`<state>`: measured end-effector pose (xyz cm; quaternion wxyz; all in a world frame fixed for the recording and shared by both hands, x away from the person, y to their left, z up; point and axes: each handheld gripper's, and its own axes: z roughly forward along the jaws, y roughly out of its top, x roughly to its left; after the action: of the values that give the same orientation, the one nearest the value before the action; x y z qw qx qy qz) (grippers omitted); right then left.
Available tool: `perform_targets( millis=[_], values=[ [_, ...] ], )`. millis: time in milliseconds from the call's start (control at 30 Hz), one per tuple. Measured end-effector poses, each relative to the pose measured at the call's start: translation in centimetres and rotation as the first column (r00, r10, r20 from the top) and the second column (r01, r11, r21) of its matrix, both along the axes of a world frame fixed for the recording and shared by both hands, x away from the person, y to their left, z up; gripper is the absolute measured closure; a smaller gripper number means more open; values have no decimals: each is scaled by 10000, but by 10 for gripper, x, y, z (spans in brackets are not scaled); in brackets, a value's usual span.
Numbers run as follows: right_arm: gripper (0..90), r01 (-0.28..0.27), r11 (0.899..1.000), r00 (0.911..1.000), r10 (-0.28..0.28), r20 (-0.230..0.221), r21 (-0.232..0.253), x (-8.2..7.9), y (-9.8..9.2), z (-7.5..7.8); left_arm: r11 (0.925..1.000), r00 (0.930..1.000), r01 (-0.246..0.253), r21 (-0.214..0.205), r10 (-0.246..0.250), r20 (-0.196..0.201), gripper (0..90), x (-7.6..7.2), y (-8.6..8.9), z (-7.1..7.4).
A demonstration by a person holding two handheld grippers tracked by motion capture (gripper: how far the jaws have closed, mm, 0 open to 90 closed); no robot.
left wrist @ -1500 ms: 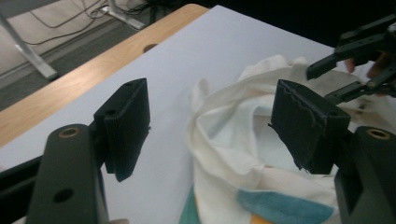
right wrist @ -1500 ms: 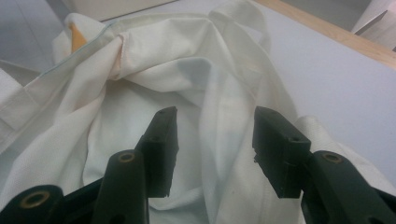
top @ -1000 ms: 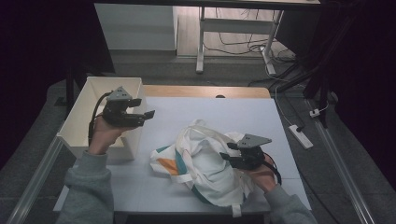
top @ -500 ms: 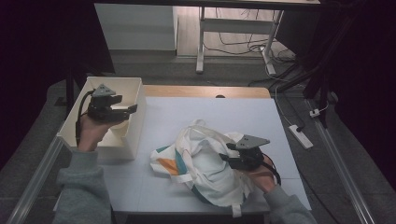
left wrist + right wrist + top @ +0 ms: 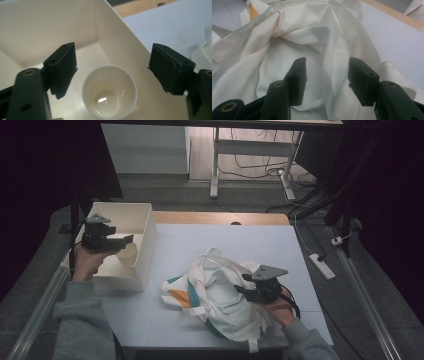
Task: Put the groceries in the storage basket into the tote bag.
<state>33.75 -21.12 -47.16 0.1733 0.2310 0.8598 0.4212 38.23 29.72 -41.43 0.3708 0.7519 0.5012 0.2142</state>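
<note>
Hovering over one white bin (image 5: 145, 232) at the desk's (image 5: 225, 240) 9 o'clock edge, the left hand-held gripper (image 5: 111, 67) has just widened its jaws, apart above one paper cup (image 5: 109, 93), not touching. The right hand-held gripper (image 5: 327, 75), jaws apart, rests against one cloth bag (image 5: 215, 295) at 6 o'clock, fabric between them unclamped.

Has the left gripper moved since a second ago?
Yes. The left gripper has shifted left, from beside the white bin's right wall to over its inside, jaws opening above the paper cup.
</note>
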Motion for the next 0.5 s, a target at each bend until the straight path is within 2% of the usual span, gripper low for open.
perform_targets(
  millis=[100, 267, 500],
  values=[
    [494, 3, 10000, 10000, -3, -8, -4, 0, 0, 0, 9996, 9994, 128, 265, -120, -321, 190, 0, 1, -5],
    [492, -20, 10000, 10000, 20, 6, -32, 0, 1, -1, 9991, 9974, 418, 66, -413, -586, 160, 2, 5, -13],
    [489, -26, 10000, 10000, 26, -15, -72, 0, 1, -2, 9967, 9920, 765, 258, -735, -1030, 90, 8, 3, -23]
  ],
)
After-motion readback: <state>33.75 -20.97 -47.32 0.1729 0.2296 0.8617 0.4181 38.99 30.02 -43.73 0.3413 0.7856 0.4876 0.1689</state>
